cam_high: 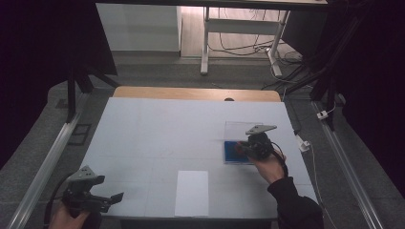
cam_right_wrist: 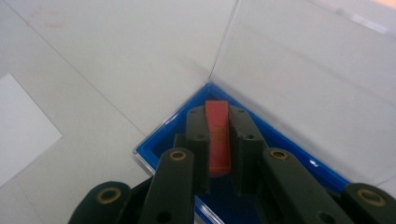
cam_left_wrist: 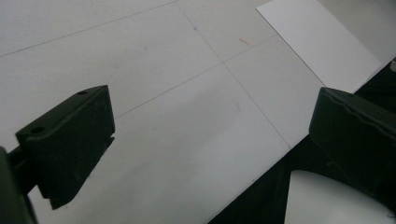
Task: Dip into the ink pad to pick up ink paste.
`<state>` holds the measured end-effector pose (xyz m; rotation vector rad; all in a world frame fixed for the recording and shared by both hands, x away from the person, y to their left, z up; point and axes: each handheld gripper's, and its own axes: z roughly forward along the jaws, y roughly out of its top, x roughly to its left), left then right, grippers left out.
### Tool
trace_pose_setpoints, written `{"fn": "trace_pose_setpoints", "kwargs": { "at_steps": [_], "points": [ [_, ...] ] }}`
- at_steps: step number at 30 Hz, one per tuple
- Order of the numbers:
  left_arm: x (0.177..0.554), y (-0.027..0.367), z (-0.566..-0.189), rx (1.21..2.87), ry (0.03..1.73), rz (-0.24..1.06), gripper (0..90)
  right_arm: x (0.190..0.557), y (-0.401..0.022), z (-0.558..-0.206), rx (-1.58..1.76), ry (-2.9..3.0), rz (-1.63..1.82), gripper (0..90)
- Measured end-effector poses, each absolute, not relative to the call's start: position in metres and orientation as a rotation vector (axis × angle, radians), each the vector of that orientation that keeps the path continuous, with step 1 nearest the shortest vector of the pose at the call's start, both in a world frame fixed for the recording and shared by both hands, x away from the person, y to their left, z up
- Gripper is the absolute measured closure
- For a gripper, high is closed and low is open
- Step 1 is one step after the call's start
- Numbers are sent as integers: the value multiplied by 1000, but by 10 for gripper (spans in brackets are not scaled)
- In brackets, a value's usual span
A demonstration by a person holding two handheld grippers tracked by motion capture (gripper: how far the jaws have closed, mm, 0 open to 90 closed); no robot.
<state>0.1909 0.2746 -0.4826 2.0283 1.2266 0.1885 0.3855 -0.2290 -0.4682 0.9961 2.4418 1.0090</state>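
Observation:
My right gripper (cam_right_wrist: 217, 122) is shut on a thin red piece (cam_right_wrist: 218, 140) with small print on it, held upright on edge between the jaws. It hangs just over the near corner of a shallow blue box (cam_right_wrist: 161, 140) whose clear lid (cam_right_wrist: 299, 70) stands open behind. In the high view the right gripper (cam_high: 242, 149) sits over the blue box (cam_high: 231, 155) at the table's right side. My left gripper (cam_high: 112, 197) is at the front left corner, its jaws wide apart over bare table (cam_left_wrist: 210, 121), holding nothing.
A white sheet of paper (cam_high: 192, 192) lies flat near the front edge at the middle, also seen from the left gripper (cam_left_wrist: 317, 42). The table's front edge (cam_left_wrist: 261, 186) runs close under the left jaws. A wooden strip (cam_high: 191, 93) borders the far side.

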Motion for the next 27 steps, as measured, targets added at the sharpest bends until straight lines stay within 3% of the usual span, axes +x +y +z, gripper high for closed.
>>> {"fn": "trace_pose_setpoints", "kwargs": {
  "at_steps": [27],
  "points": [
    [190, 275, -483, 2022, 1223, 187, 9, 364, -228, -453, 922, 2464, 1104, 799]
  ]
}}
